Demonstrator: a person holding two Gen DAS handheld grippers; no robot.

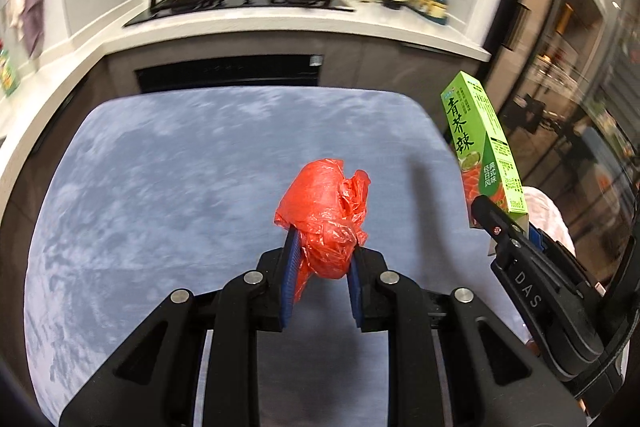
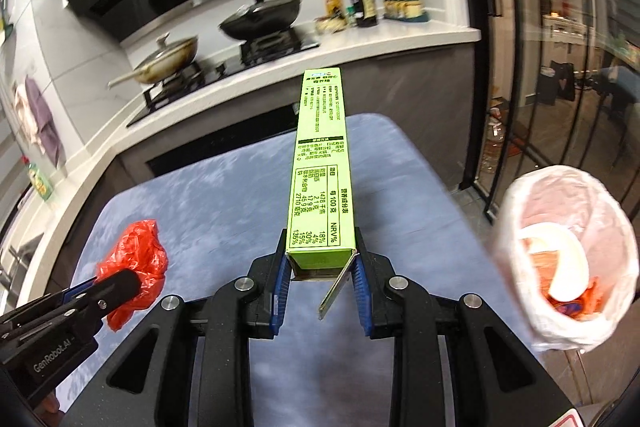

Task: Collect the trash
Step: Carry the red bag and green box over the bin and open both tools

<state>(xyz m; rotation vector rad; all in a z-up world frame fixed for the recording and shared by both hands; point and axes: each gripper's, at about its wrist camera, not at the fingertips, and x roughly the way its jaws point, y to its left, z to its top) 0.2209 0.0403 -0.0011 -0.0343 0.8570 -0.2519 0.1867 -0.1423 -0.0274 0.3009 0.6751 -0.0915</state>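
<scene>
Altogether two trash items are held: the left gripper (image 1: 322,259) pinches one crumpled red plastic bag (image 1: 326,211), the right gripper (image 2: 320,267) clamps one green carton (image 2: 322,171).

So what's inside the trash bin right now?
The bin, lined with a white bag, holds a curved white piece on top of orange-red scraps. Whatever lies under them is covered.
</scene>
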